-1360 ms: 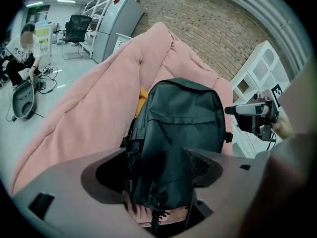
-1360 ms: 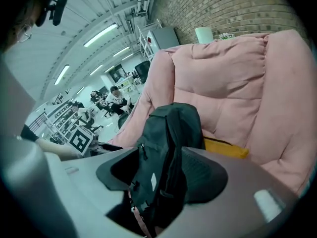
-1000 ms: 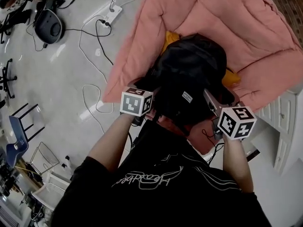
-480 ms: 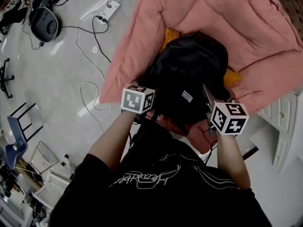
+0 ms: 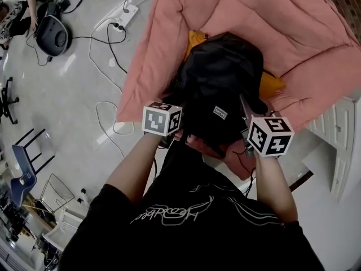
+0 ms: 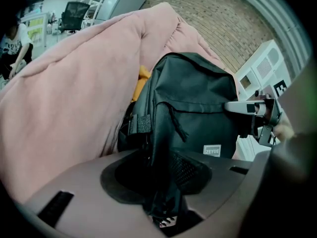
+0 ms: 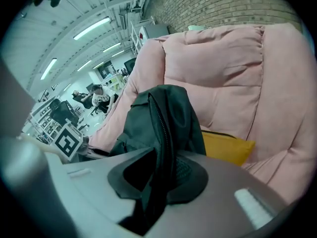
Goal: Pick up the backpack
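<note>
A black backpack (image 5: 220,78) lies on a big pink cushion (image 5: 304,38), with a yellow pillow (image 5: 271,84) under its far side. My left gripper (image 5: 174,133) is at the bag's near left edge. Its jaws are closing, and in the left gripper view (image 6: 161,182) a fold of the backpack (image 6: 198,113) is pinched between them. My right gripper (image 5: 246,120) is at the near right edge. Its jaws are closing too, and in the right gripper view (image 7: 153,182) they squeeze the backpack (image 7: 163,118) along its zipped seam.
Cables and a white power strip (image 5: 125,10) lie on the grey floor to the left. A white cabinet (image 5: 338,134) stands at the right, close to the cushion. A blue chair (image 5: 22,176) and wire racks are at the lower left.
Both grippers stay at the bag's near edge. The right marker cube has edged slightly inward toward the bag. The bag sits a little higher in the head view.
</note>
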Demonstrator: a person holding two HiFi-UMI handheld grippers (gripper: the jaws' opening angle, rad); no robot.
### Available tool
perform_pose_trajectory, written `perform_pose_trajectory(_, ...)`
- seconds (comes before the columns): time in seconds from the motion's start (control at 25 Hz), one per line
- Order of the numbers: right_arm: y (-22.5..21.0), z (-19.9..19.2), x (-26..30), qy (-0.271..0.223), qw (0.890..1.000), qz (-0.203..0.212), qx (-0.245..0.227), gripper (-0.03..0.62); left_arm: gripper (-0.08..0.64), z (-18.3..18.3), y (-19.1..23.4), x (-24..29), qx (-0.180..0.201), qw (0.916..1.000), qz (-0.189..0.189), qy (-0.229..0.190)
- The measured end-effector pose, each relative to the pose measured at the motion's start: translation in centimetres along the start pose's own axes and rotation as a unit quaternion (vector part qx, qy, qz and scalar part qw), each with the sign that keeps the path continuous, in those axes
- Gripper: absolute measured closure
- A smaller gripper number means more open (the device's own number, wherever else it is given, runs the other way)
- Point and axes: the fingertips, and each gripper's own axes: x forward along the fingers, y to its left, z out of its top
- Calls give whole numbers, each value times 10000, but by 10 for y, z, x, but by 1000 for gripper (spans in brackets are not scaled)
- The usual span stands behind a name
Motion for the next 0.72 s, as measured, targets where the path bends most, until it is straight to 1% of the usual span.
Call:
perform_pose_trajectory(0.24,7,-6,-19,-184,9993,282,158,535,458,-8,-14,-11,186,9998,17,-59)
perform_pose_trajectory(0.4,11,-12,-37,-352,9981,446,235,535,492,-13,-27,-23,201,9996,65,-175)
perform_pose_trajectory(0.56,19,-20,-55,-497,9963,640,286,537,500,-21,-37,-37,287,9991,113,-287)
perform_pose_trajectory(0.72,23,-27,-80,-668,9945,725,345,540,503,-31,-55,-55,368,9985,161,-382)
